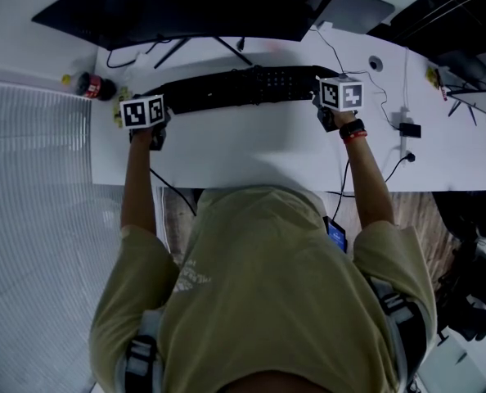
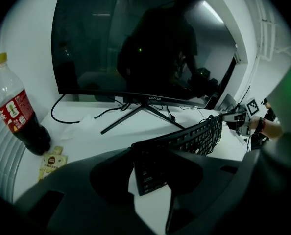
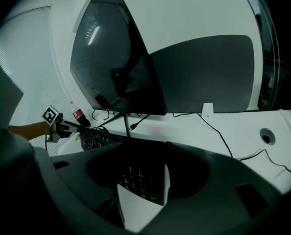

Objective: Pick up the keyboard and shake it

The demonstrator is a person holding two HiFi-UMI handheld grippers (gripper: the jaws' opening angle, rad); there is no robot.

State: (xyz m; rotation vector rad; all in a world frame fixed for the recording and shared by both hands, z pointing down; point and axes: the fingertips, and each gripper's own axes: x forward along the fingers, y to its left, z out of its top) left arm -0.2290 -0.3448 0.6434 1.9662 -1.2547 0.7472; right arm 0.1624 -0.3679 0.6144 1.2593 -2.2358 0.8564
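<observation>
- Olive shirt point(image 1: 267, 285) and both bare forearms fill the bottom of the head view, arms reaching forward to a white desk point(image 1: 251, 150).
- Black keyboard point(image 1: 243, 87) lies lengthwise between the two hands, over the desk and just in front of the monitor's stand point(image 2: 140, 114).
- Left gripper point(image 2: 153, 173) is clamped on the keyboard's left end; the key rows run away from its jaws towards the other hand.
- Right gripper point(image 3: 145, 177) is clamped on the right end, with the number keys showing between its jaws.
- In the left gripper view the keyboard looks tilted, white desk showing under its near corner.
- A coiled black cable point(image 2: 214, 129) sits on the keyboard's far end in that view.
- A wide dark monitor point(image 1: 194, 6) stands behind, its screen off.
- A cola bottle point(image 2: 18, 116) with a yellow cap stands upright at the desk's left edge, a small yellow packet point(image 2: 51, 160) just beside it.
- Near the right edge, a black plug point(image 1: 409, 129) lies on the desk.
</observation>
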